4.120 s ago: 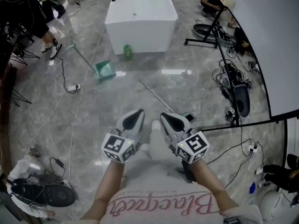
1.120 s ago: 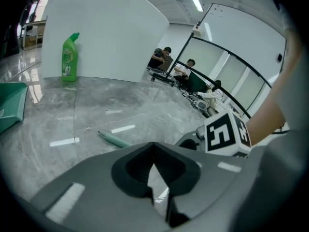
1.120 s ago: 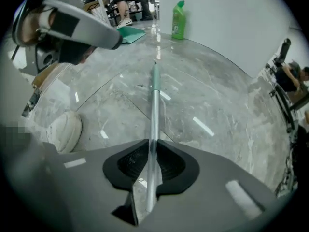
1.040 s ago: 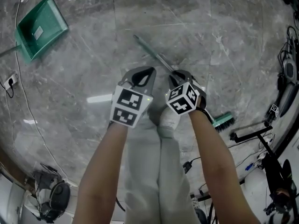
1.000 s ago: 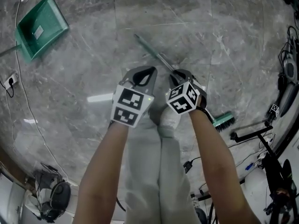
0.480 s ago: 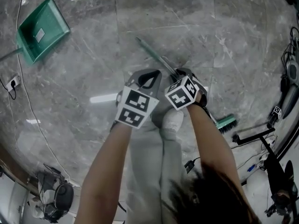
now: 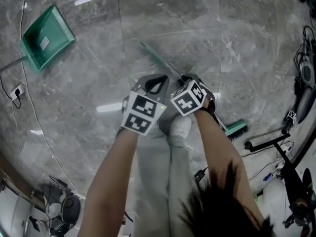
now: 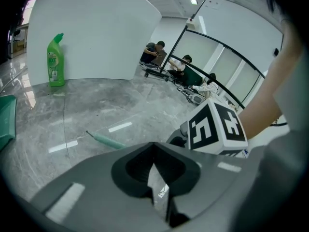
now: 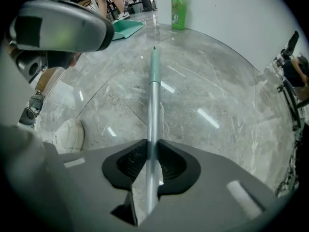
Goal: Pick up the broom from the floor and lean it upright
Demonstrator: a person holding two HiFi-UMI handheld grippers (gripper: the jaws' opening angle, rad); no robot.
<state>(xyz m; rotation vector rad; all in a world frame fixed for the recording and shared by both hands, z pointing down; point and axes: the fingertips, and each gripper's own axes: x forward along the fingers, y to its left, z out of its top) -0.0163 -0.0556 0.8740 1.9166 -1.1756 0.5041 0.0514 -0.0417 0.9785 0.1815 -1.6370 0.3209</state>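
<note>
The broom lies flat on the marble floor, its green-tipped metal handle (image 7: pixel 157 59) slanting down to the green brush head (image 7: pixel 237 129) at the right. My right gripper (image 7: pixel 186 78) points straight down over the handle's middle. In the right gripper view the handle (image 9: pixel 153 95) runs between that gripper's (image 9: pixel 150 146) closing jaws, which touch it on both sides. My left gripper (image 7: pixel 154 79) hangs just left of the handle, shut with nothing in it. The left gripper view shows the handle's green end (image 8: pixel 106 140) on the floor beyond that gripper (image 8: pixel 154 151).
A green dustpan (image 7: pixel 46 36) lies at the far left, with a cable and socket (image 7: pixel 17 90) below it. A green bottle (image 9: pixel 177 8) stands by a white block (image 8: pixel 91 33). A black stand (image 7: pixel 266 142) and cables sit at the right. My white shoe (image 7: pixel 180 127) is under the grippers.
Since four seconds ago the person has bent down, bringing both grippers to the broom handle. In the last second the right gripper's cube rolled slightly; the broom still lies on the floor.
</note>
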